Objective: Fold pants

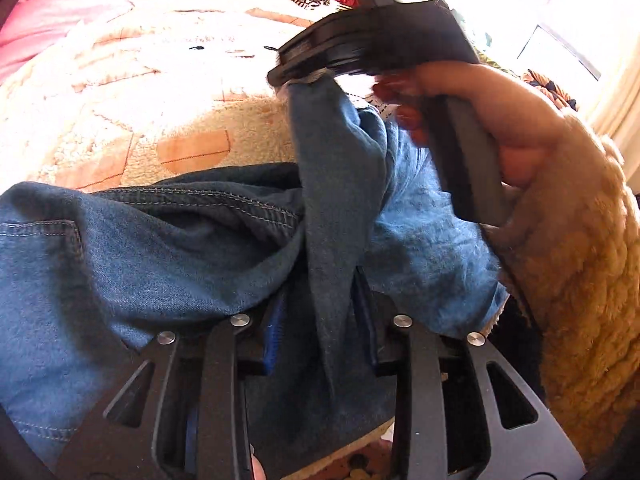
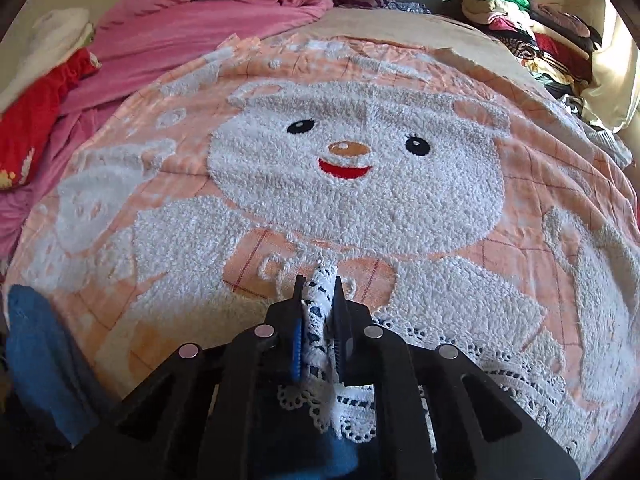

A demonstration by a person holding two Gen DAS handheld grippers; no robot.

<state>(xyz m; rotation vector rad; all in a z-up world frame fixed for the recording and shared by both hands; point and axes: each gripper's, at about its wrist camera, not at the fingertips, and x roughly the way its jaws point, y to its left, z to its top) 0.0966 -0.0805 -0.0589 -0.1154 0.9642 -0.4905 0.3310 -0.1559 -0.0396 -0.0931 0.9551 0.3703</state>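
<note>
The pants are blue denim jeans [image 1: 120,260] with a white lace trim [image 2: 320,304]. In the left wrist view they lie bunched over the bed, and a band of denim runs up from my left gripper [image 1: 320,300], which is shut on it, to my right gripper [image 1: 296,74] higher up, held by a hand. In the right wrist view my right gripper [image 2: 318,284] is shut on the lace edge of the pants, held above the bed. A blue part of the pants [image 2: 36,356] hangs at the lower left.
The bed carries an orange blanket with a white bear face [image 2: 352,168]. Pink bedding [image 2: 192,20] and a red garment [image 2: 36,116] lie at the far left. A pile of folded clothes [image 2: 528,28] stands at the far right. A bright window [image 1: 560,40] is on the right.
</note>
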